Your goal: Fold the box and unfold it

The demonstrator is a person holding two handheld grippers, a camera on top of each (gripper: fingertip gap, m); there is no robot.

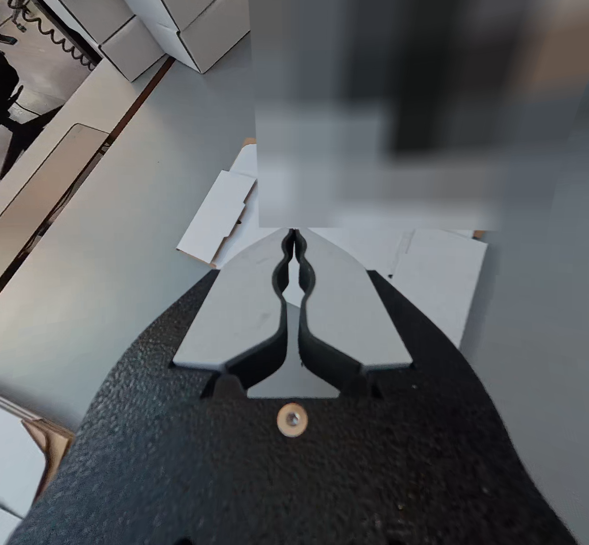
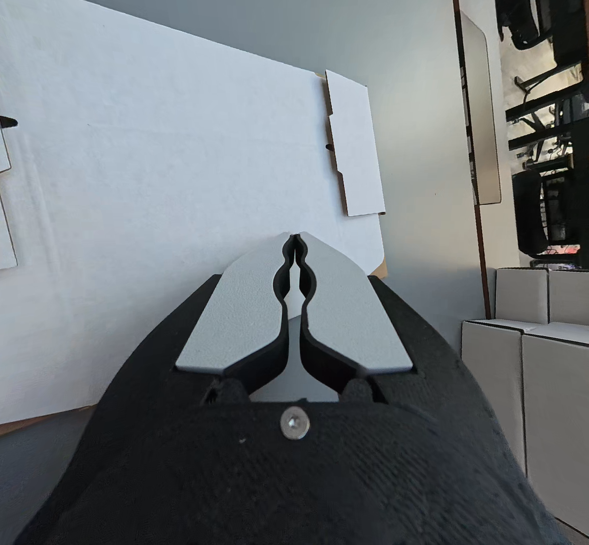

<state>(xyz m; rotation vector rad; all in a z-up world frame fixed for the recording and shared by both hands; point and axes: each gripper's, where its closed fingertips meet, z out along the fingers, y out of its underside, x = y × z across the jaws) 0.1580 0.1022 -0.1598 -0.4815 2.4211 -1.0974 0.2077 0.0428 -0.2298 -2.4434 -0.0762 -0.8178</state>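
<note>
A flat, unfolded white cardboard box (image 2: pixel 159 147) lies on the grey table. In the right wrist view it fills the left and middle, with a narrow side flap (image 2: pixel 353 147) at its right edge. My right gripper (image 2: pixel 294 236) is shut and empty, its tips above the sheet's near right part. In the left wrist view the same box shows in part: a side flap (image 1: pixel 216 220) at left and a panel (image 1: pixel 439 284) at right, the middle hidden by a blurred patch. My left gripper (image 1: pixel 294 231) is shut and empty, held above the sheet.
Folded white boxes are stacked at the table's far end (image 1: pixel 178 10) and show at lower right in the right wrist view (image 2: pixel 526 354). The table's brown edge (image 2: pixel 468 147) runs beside a beige panel. More cardboard (image 1: pixel 28 453) lies at the lower left.
</note>
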